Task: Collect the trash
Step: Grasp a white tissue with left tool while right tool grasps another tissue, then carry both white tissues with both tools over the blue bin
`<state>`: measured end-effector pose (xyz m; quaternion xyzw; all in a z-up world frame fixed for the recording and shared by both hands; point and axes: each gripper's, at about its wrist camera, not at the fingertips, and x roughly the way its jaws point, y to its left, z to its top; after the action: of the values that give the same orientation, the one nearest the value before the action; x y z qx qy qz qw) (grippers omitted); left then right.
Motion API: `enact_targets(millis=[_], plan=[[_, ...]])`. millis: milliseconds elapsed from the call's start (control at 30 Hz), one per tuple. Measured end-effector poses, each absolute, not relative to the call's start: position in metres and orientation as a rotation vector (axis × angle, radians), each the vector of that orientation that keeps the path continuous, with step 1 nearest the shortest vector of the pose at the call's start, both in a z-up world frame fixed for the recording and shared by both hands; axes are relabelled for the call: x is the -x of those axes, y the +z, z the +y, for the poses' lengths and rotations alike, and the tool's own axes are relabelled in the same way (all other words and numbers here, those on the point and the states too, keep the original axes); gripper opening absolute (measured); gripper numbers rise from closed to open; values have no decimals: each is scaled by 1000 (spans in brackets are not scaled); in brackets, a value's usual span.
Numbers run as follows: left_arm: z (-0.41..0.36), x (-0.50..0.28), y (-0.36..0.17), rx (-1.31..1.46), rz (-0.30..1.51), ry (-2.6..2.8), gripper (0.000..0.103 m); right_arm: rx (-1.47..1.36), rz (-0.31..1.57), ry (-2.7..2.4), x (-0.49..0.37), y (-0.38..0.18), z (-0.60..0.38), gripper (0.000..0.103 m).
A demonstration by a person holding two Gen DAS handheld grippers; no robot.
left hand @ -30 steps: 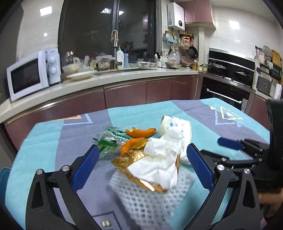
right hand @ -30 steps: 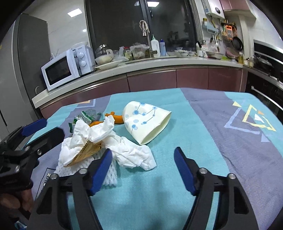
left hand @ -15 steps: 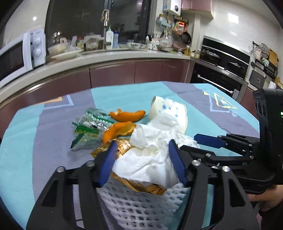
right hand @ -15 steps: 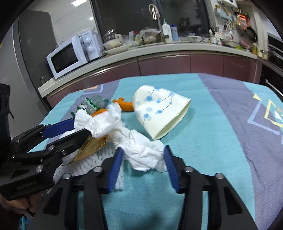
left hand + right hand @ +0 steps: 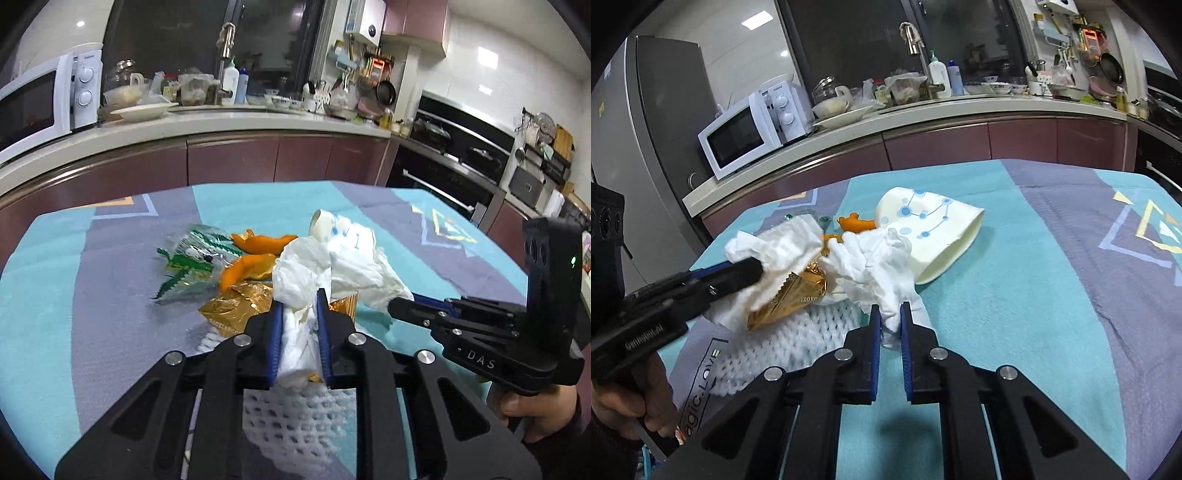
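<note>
Counter [image 5: 1052, 295], covered by a teal and grey-purple patterned cloth, carries all the trash in one cluster at its middle-left.

White foam net sleeve [image 5: 783, 354]: lies flat at the near edge of the cluster, under the other pieces.

Paper cup [image 5: 934, 236], cream with blue dots: on its side, long axis running from upper left to lower right in the right wrist view, open mouth pointing right and toward the camera, base toward the orange peel.

Left tissue [image 5: 299, 273]: crumpled wad, standing up between the blue pads of the left hand-held gripper [image 5: 300, 332], which is pinched onto its lower part. Long axis roughly upright.

Right tissue [image 5: 882, 266]: twisted strip running from the cup's flank down toward the camera; its near end is clamped by the right hand-held gripper [image 5: 888, 325], jaws nearly pressed together on it.

Gold wrapper [image 5: 790, 299]: wedge-shaped, beneath the left tissue, touching the net sleeve, point toward the lower left.

Green-and-clear wrapper [image 5: 188, 262]: flat, left of the pile.

Orange peel [image 5: 258, 242]: two curved pieces between green wrapper and cup.
</note>
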<state>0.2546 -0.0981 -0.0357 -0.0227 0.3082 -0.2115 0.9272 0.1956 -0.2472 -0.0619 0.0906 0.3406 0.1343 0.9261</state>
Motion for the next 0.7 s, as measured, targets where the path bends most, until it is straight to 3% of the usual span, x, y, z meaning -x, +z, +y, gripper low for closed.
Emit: enact_targets(millis=[700], plan=[[-24, -110, 23, 42, 388, -245, 18, -153, 472, 267, -103, -5, -242, 9]])
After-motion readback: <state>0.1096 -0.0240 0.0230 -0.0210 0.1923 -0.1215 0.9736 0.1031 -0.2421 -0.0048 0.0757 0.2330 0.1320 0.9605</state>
